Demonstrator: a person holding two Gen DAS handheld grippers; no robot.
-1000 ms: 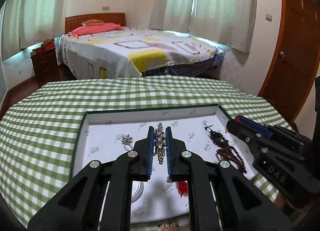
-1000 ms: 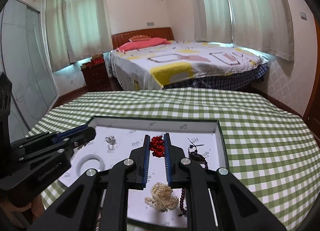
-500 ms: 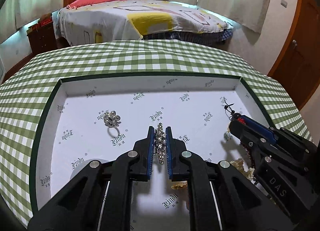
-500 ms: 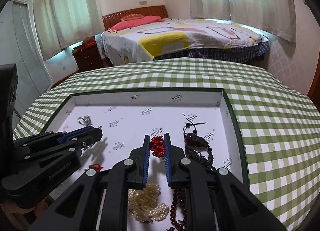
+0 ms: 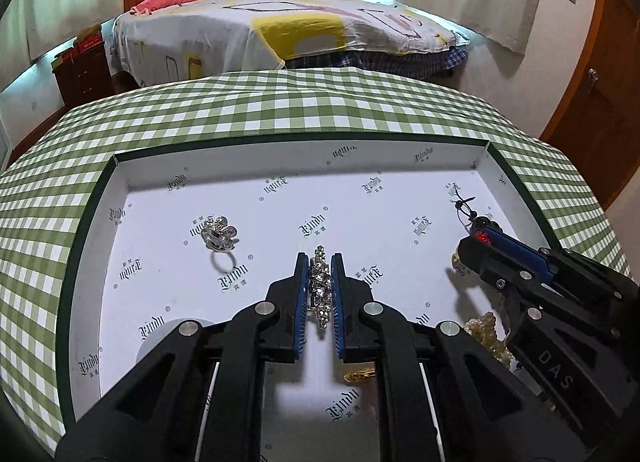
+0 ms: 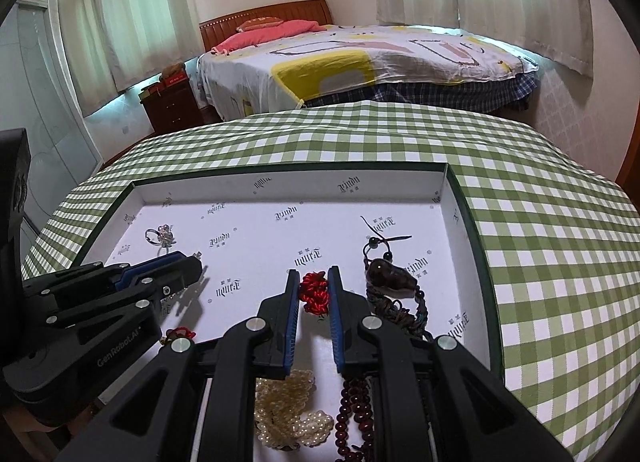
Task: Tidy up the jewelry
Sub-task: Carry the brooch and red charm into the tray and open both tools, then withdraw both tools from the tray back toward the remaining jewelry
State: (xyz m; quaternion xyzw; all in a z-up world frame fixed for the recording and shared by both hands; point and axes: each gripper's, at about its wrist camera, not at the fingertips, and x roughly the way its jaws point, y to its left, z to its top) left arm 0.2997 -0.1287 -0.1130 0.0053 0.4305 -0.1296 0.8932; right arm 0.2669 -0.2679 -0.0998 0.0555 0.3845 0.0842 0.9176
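Over the white printed tray (image 5: 100, 222), left gripper (image 5: 319, 262) pinches the rhinestone strand (image 5: 321, 290), right gripper (image 6: 313, 276), body marked "DAS", clamps the red knot (image 6: 315, 292); "GenRobot.AI" labels the left one.

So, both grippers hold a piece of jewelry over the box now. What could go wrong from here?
1. The left gripper pinches the rhinestone piece only along its sides; the loose lower end may snag or slip out.
2. The right gripper holds the red knot just above the dark bead strand and the pearls; setting it down there could tangle them.
3. The two grippers are near each other over the box and could collide.
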